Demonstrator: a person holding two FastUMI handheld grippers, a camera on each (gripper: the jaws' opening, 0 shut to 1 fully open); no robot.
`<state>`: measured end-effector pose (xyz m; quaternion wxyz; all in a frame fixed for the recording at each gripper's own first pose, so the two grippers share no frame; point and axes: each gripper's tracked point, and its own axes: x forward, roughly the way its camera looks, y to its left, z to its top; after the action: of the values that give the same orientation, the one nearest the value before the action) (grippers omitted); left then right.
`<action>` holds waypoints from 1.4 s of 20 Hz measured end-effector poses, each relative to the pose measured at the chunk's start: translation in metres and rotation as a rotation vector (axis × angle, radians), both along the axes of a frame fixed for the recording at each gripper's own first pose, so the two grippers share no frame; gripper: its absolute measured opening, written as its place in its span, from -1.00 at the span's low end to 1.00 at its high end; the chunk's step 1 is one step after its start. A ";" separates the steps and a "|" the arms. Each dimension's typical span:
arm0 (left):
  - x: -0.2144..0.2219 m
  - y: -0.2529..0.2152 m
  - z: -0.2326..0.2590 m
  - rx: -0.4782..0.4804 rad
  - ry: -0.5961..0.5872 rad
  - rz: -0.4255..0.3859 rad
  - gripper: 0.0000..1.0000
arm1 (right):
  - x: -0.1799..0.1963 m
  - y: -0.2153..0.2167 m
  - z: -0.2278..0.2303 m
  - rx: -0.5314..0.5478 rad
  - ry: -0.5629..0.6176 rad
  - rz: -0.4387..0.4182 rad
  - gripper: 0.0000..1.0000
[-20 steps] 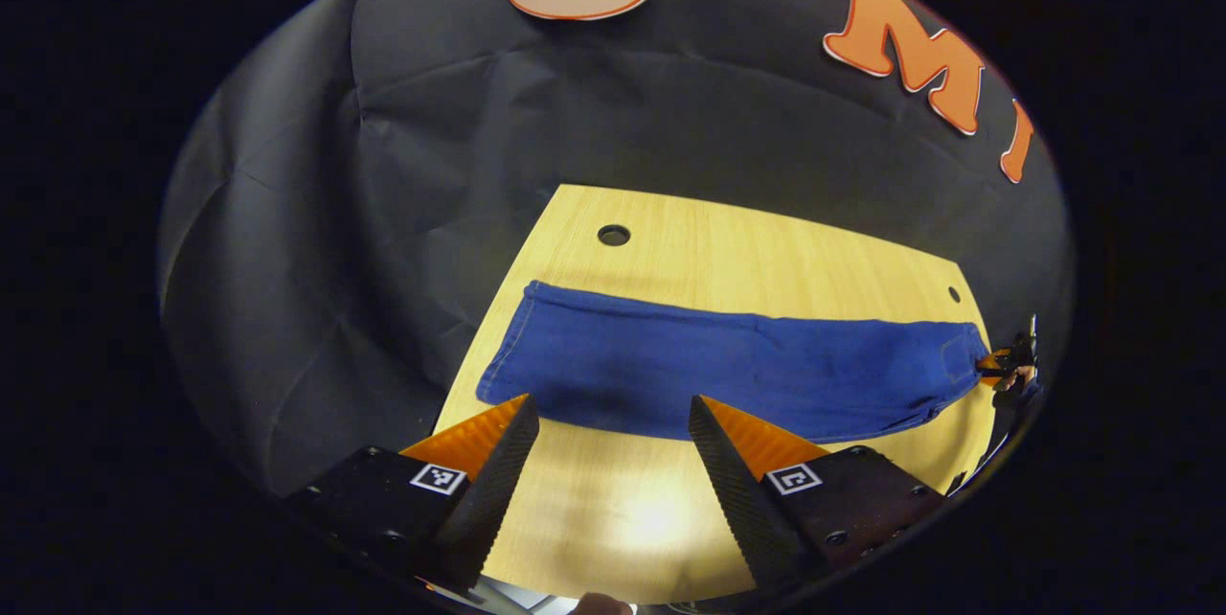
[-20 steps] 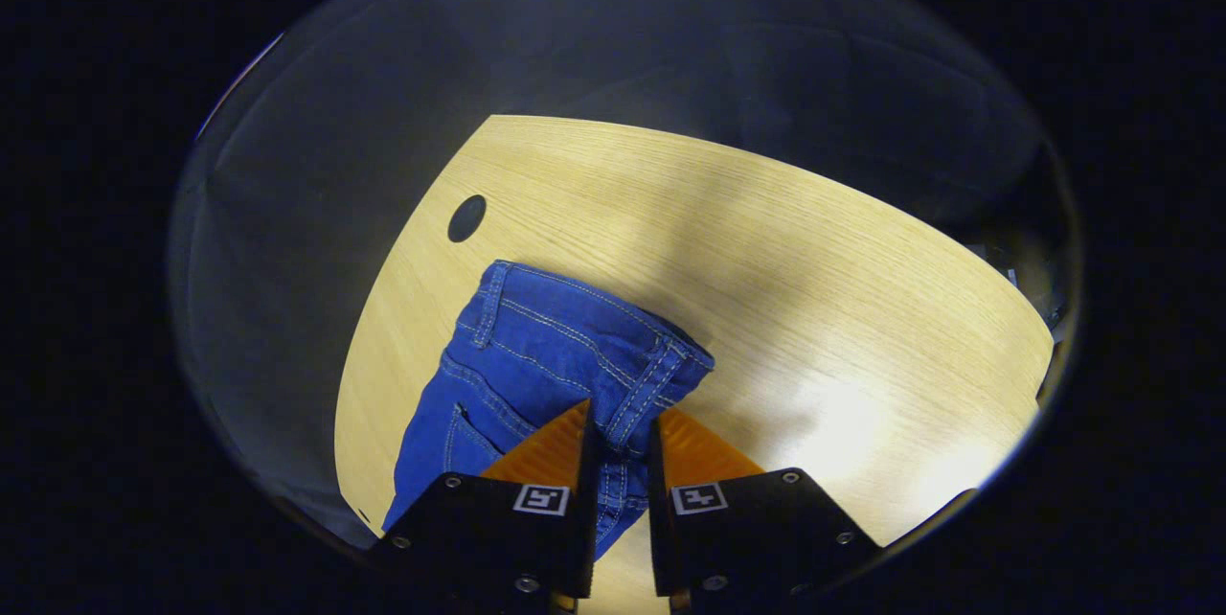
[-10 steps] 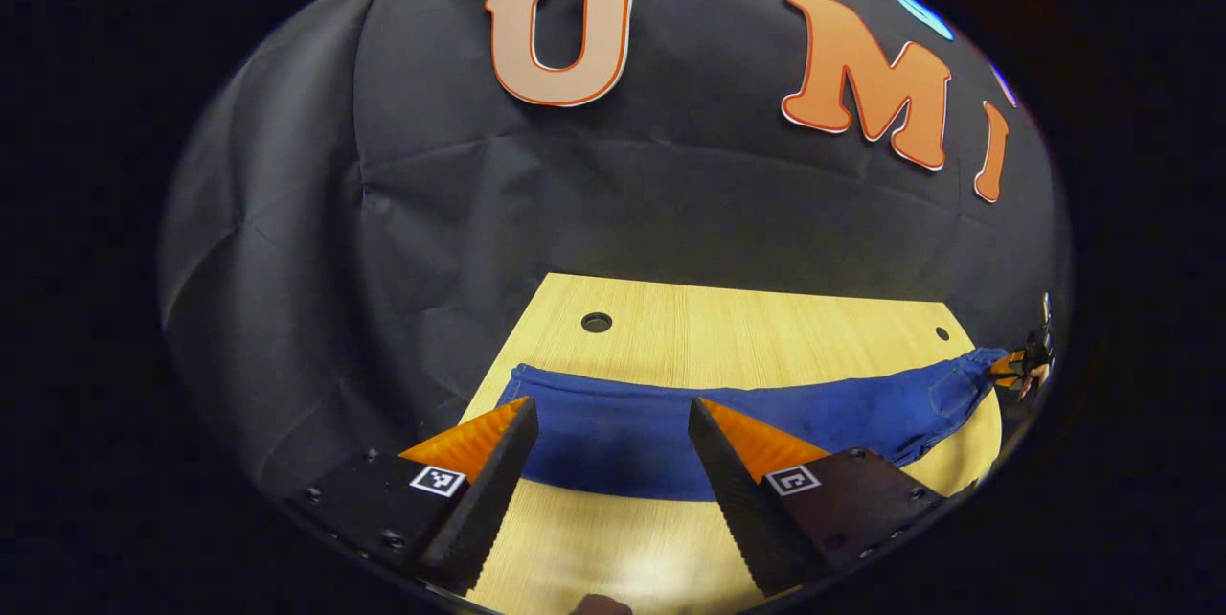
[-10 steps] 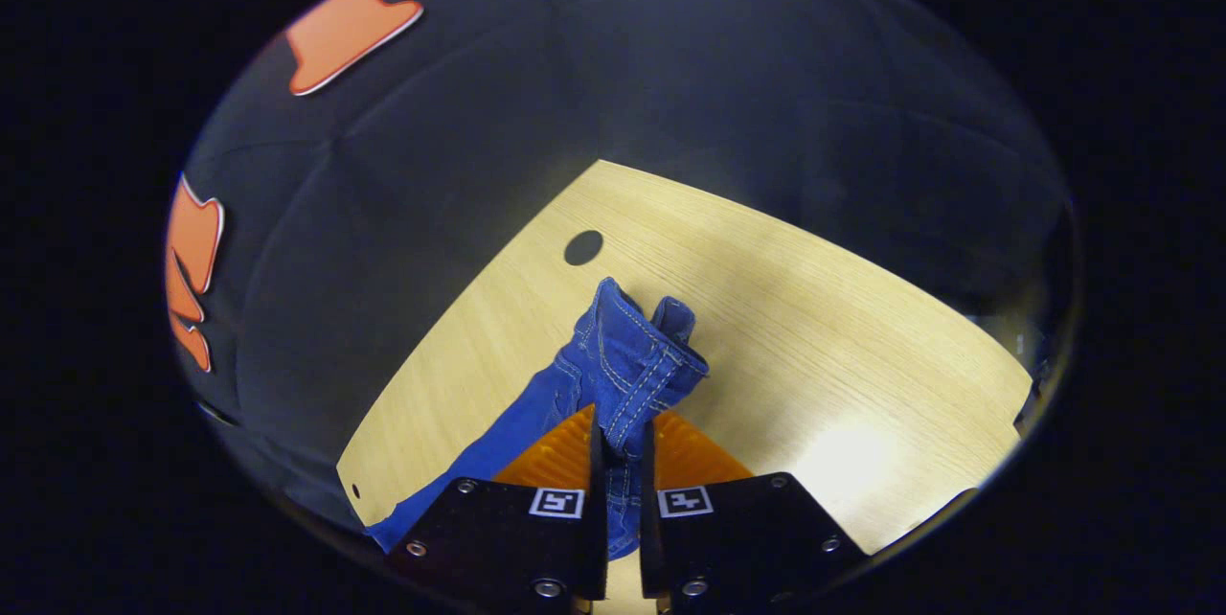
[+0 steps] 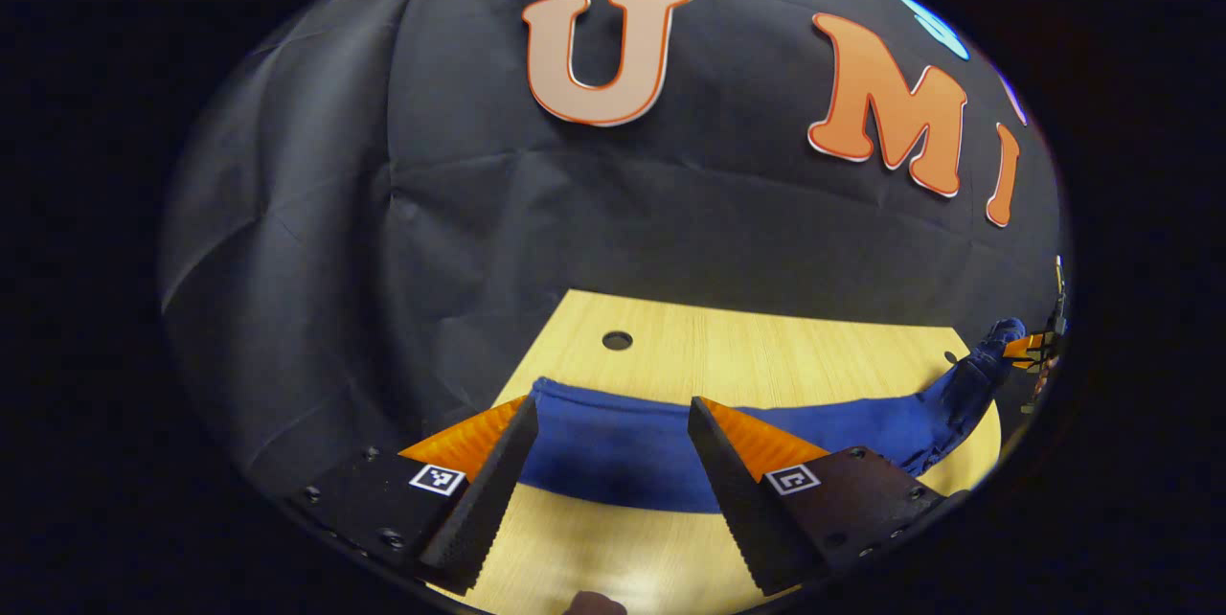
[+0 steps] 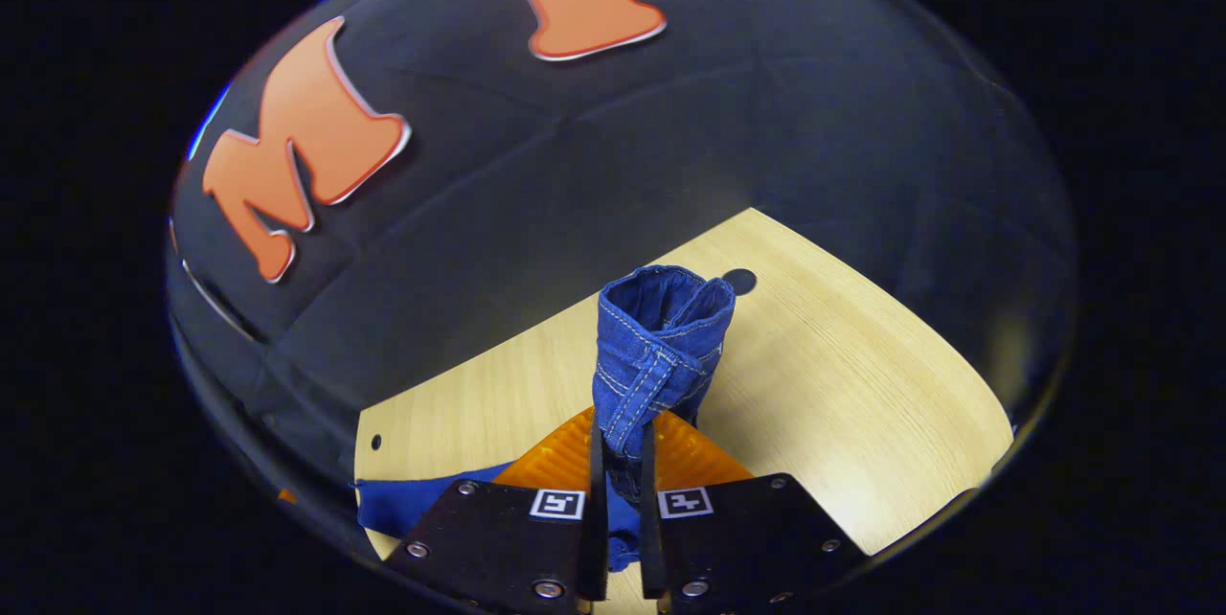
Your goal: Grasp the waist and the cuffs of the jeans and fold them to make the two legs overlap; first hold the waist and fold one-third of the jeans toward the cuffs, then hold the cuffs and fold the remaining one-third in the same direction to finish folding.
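Your right claw [image 6: 620,433] is clamping both fingers on waist [image 6: 661,328] of jeans [image 5: 651,438], bunched denim rising toward 12 o'clock off tabletop [image 6: 862,404]. Your left claw [image 5: 613,423] is hovering with fingers spread apart, gripping nothing, over cuff end at 12 o'clock. Jeans are stretching toward 3 o'clock.
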<state>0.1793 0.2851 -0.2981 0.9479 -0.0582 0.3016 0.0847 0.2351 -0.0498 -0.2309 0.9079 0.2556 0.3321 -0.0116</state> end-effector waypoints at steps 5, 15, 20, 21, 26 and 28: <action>0.003 0.019 0.011 0.153 -0.110 -0.026 0.95 | -0.008 0.073 0.024 0.016 -0.038 0.121 -0.72; -0.004 0.019 -0.048 -0.029 0.008 0.004 0.94 | -0.020 0.187 0.015 -0.066 -0.020 0.305 -0.72; -0.010 0.027 -0.090 -0.142 0.096 0.055 0.96 | -0.033 0.225 0.001 -0.085 0.026 0.371 -0.65; -0.012 0.028 -0.100 -0.174 0.122 0.069 0.96 | -0.034 0.231 0.000 -0.074 0.034 0.377 -0.63; -0.024 0.032 -0.139 -0.370 0.226 0.168 0.95 | -0.028 0.258 0.021 -0.014 -0.020 0.381 -0.05; -0.026 0.039 -0.150 -0.446 0.250 0.208 0.96 | -0.028 0.258 0.027 -0.036 -0.037 0.383 0.25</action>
<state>0.1533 0.3243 -0.4482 0.8531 -0.2854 0.4200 0.1196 0.2074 0.2078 -0.2039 0.9039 0.1717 0.3576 0.1602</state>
